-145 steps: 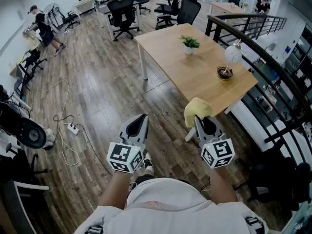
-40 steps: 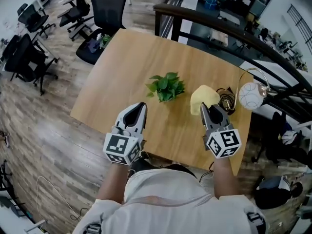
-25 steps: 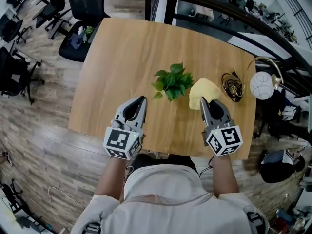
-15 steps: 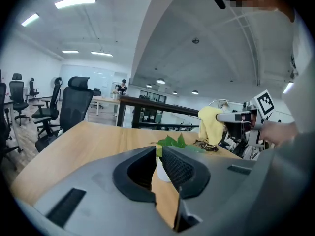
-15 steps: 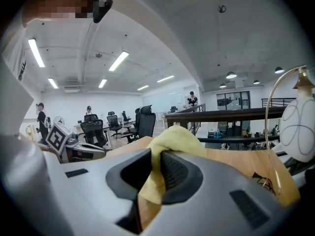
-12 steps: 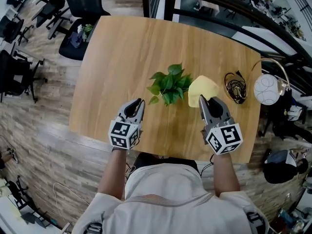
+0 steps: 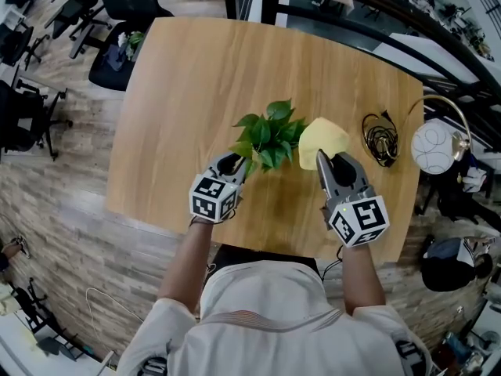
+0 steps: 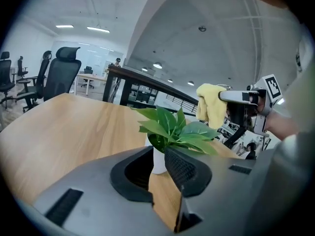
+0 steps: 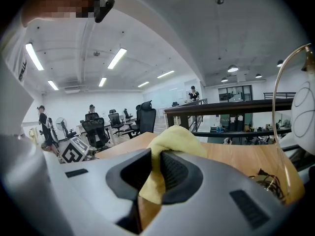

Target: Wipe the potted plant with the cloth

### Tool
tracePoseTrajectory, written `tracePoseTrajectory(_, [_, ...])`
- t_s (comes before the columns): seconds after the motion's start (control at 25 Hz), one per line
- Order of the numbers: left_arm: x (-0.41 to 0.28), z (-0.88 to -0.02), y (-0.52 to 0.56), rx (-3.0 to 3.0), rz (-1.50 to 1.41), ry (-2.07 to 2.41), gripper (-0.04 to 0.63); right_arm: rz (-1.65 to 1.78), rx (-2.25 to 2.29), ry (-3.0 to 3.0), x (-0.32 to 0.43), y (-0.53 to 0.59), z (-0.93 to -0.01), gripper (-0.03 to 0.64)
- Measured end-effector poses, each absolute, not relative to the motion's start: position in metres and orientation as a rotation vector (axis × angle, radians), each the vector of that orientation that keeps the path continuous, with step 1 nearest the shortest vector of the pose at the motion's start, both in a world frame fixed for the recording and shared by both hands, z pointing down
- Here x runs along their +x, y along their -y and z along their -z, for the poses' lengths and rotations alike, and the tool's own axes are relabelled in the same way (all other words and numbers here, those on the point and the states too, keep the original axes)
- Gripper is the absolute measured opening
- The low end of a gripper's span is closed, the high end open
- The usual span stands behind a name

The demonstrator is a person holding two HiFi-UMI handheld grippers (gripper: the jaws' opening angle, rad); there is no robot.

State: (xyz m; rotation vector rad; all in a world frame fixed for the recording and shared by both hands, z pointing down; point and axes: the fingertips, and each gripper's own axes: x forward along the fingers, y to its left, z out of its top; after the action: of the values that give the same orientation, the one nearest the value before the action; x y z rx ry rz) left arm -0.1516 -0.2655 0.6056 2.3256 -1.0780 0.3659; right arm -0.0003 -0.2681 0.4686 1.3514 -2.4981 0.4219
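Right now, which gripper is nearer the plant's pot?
Left. The left gripper sits just in front of the pot, jaws just opening, nothing between them yet; the right gripper, shut on the cloth, hangs off to the right of the plant.

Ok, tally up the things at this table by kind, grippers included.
Potted plant: 1
Yellow cloth: 1
Cable coil: 1
Globe lamp: 1
Grippers: 2 (left gripper, right gripper)
Total: 6
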Motion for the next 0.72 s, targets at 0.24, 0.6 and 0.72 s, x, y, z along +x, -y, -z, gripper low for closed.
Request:
tracePoseTrajectory(0.24, [-0.137, -0.615, 0.276, 2.286, -0.373, 1.052, 0.083, -0.428, 1.347, 2.501, 0.0, 0.272, -0.47, 0.098])
tracePoseTrajectory(0.6, [-0.135, -0.619, 0.289, 2.231, -0.376, 1.137, 0.064, -0.434, 1.334, 2.503, -0.002, 0.275, -0.471, 0.098])
tracePoseTrajectory(0.72, [-0.134, -0.619, 0.29, 2.227, -0.37, 1.151, 0.063, -0.42, 1.244, 2.565, -0.02, 0.274, -0.463, 0.098])
